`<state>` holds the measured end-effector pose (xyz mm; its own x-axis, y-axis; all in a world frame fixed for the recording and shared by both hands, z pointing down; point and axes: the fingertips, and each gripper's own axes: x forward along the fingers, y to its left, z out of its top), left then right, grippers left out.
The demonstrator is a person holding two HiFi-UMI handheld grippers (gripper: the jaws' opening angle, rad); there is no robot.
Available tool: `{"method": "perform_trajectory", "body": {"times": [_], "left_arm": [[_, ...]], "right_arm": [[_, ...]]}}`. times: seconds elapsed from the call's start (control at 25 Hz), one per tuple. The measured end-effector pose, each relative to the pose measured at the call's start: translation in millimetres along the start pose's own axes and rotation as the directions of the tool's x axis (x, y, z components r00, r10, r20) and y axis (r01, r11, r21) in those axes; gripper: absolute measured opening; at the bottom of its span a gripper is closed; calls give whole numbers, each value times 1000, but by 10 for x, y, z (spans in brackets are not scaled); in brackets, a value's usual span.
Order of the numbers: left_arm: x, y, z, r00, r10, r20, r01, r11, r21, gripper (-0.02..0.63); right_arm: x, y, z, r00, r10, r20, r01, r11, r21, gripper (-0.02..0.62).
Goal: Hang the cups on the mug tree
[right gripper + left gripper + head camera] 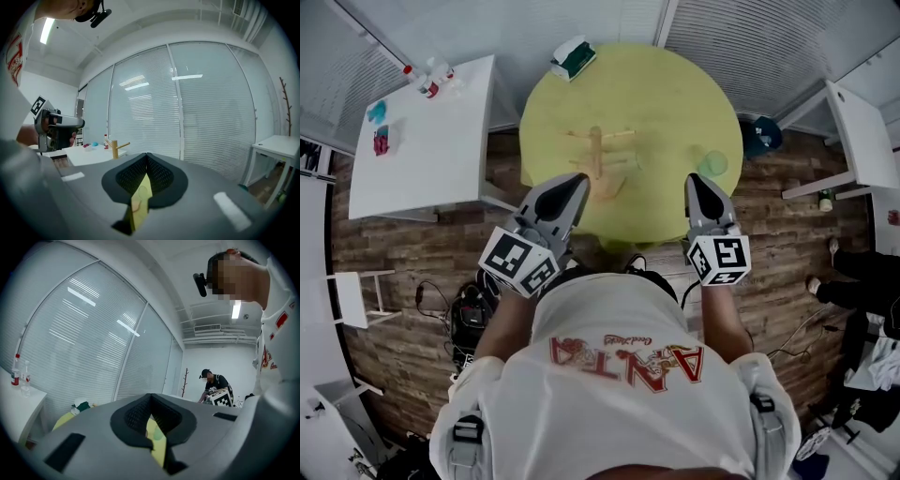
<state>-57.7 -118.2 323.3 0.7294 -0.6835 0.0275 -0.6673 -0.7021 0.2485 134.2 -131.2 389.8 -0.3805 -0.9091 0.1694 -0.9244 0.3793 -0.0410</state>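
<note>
A wooden mug tree (597, 155) stands near the middle of the round yellow-green table (675, 94), with nothing on its pegs. One pale green cup (712, 164) sits on the table at the right, just beyond my right gripper (695, 178), which is shut and empty at the table's near edge. My left gripper (578, 178) is also shut and empty, just short of the tree's base. In the left gripper view the cup (158, 433) shows through the slit below the joined jaws. The right gripper view shows the mug tree (115, 149) to its left.
A green and white tissue box (573, 58) lies at the table's far edge. A white table (422, 150) at the left carries bottles (427, 80) and small items. Another white table (862, 131) stands at the right. A second person (216, 383) works in the background.
</note>
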Motion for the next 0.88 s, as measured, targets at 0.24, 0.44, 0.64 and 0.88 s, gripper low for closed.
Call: {"method": "perform_trajectory", "body": {"times": [0.24,0.44,0.64,0.88], "left_arm": [[129,-170,-95,999,-27,-31,27,1000,-7,8],[321,-343,-221,997,-48,-67,47,999,-14,8],[543,-515,-375,994,-44,-102,43,999,-16,8],[777,-652,-591,990,-24,-141,19,999,-33,8]], "right_arm": [[-152,-352,-248,997,-69,-37,70,997,27,5],[-302,-792,-549,988,-131,-84,135,989,53,5],[-354,-1209,-1025,972,-152,-176,167,983,73,75],[-221,-1646,-1698,936,-164,-313,178,984,18,206]]}}
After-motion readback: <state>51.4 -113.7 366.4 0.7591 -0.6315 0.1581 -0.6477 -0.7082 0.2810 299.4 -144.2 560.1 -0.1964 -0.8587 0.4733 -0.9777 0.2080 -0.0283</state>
